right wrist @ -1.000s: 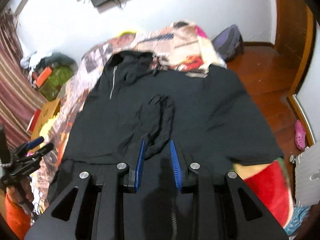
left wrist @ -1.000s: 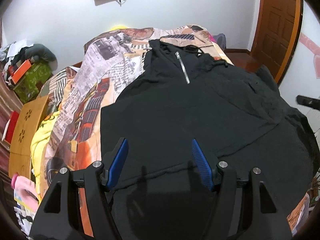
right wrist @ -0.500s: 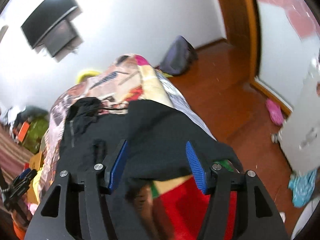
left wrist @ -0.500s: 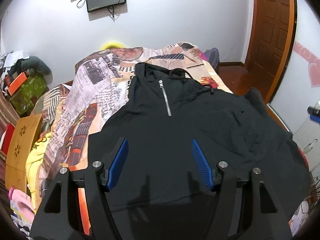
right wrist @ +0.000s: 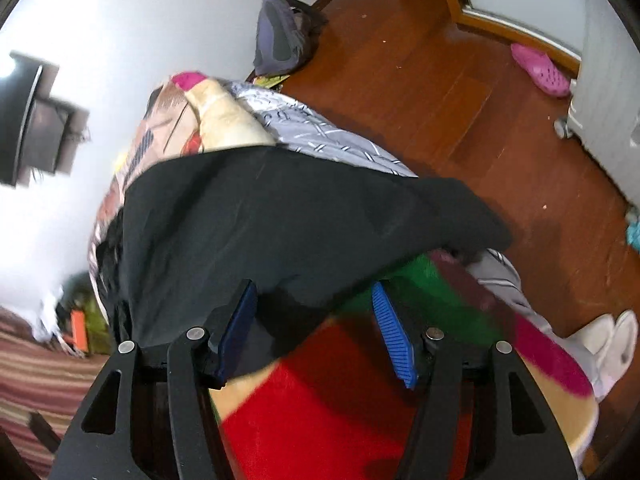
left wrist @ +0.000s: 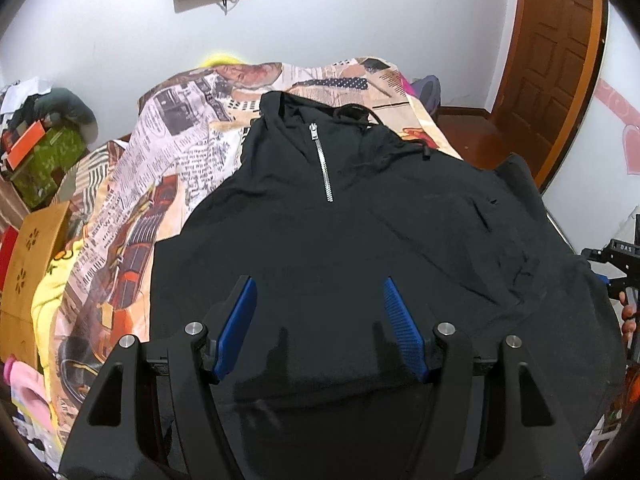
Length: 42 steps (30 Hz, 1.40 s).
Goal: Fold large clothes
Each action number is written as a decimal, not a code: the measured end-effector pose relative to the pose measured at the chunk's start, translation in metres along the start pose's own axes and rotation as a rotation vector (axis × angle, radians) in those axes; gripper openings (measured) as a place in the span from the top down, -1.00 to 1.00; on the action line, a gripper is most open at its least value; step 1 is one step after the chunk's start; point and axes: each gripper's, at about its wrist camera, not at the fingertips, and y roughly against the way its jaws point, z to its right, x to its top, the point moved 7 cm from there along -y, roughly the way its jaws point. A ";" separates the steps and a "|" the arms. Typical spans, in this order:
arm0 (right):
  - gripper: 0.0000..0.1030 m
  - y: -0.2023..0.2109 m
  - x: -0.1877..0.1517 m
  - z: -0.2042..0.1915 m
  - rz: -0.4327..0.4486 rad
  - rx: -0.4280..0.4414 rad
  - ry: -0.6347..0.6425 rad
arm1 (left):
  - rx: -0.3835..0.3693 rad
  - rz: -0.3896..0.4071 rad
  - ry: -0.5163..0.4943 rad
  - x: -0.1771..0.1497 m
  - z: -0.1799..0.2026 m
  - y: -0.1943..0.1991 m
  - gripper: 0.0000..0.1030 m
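A black hoodie [left wrist: 360,240] with a short silver zipper [left wrist: 322,164] lies spread face up on the bed. My left gripper [left wrist: 320,320] hovers open over its lower front, with nothing between the blue pads [left wrist: 240,320]. In the right wrist view, my right gripper [right wrist: 314,312] stands open at the hoodie's side edge [right wrist: 280,220], where the cloth droops over the bed's side. The black edge runs under the left pad [right wrist: 240,320], and the pads do not press on it. The view is rolled and blurred.
A newspaper-print cover [left wrist: 180,152] lies under the hoodie, and a red and green blanket [right wrist: 320,400] lies at the bed's corner. There is wooden floor [right wrist: 460,100] with a pink clog [right wrist: 540,68], a dark bag [right wrist: 280,36], a wooden door [left wrist: 552,60] and clutter at left [left wrist: 40,160]. A person's fingers [left wrist: 626,316] show at the right edge.
My right gripper swung from the hoodie's middle to the bed's right side, sank, rolled and opened its jaws. The left gripper drew back a little and stayed open.
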 end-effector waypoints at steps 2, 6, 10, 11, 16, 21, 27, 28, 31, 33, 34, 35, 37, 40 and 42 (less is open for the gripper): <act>-0.09 -0.010 0.006 0.004 -0.023 -0.017 -0.020 | -0.002 -0.006 0.011 -0.001 -0.001 -0.003 -0.26; -0.09 -0.023 0.016 0.008 -0.021 -0.057 -0.034 | -0.005 -0.006 0.024 -0.003 -0.003 -0.004 -0.26; 0.32 -0.020 0.026 0.004 0.031 -0.149 -0.009 | 0.014 -0.007 0.008 -0.007 -0.003 -0.005 -0.26; 0.42 -0.018 0.029 0.003 0.045 -0.170 0.003 | 0.019 -0.005 0.002 -0.008 -0.003 -0.004 -0.26; 0.76 0.018 0.038 -0.036 0.166 -0.196 0.154 | 0.036 0.012 -0.022 -0.009 -0.006 0.002 -0.26; 0.79 0.079 0.031 -0.121 0.310 -0.114 0.364 | 0.030 0.027 -0.015 -0.008 -0.010 0.007 -0.26; 0.80 0.117 -0.014 -0.232 0.382 0.043 0.623 | 0.018 0.048 -0.007 -0.008 -0.013 0.016 -0.26; 0.80 0.116 -0.026 -0.249 0.373 0.068 0.668 | 0.018 0.050 -0.008 -0.008 -0.014 0.018 -0.26; 0.80 0.100 -0.067 -0.286 0.321 0.131 0.775 | 0.016 0.058 -0.013 -0.009 -0.017 0.023 -0.26; 0.80 0.082 -0.092 -0.296 0.263 0.160 0.818 | 0.015 0.061 -0.014 -0.011 -0.019 0.026 -0.26; 0.80 0.070 -0.103 -0.299 0.234 0.166 0.838 | 0.012 0.062 -0.014 -0.011 -0.021 0.028 -0.26; 0.80 0.056 -0.115 -0.302 0.206 0.161 0.859 | 0.011 0.062 -0.014 -0.012 -0.023 0.030 -0.26; 0.80 0.028 -0.137 -0.304 0.129 0.153 0.889 | 0.011 0.063 -0.015 -0.014 -0.025 0.033 -0.26; 0.80 -0.015 -0.174 -0.298 -0.011 0.121 0.924 | 0.010 0.068 -0.016 -0.017 -0.029 0.039 -0.26; 0.79 -0.033 -0.192 -0.293 -0.053 0.086 0.945 | 0.011 0.068 -0.012 -0.020 -0.033 0.042 -0.26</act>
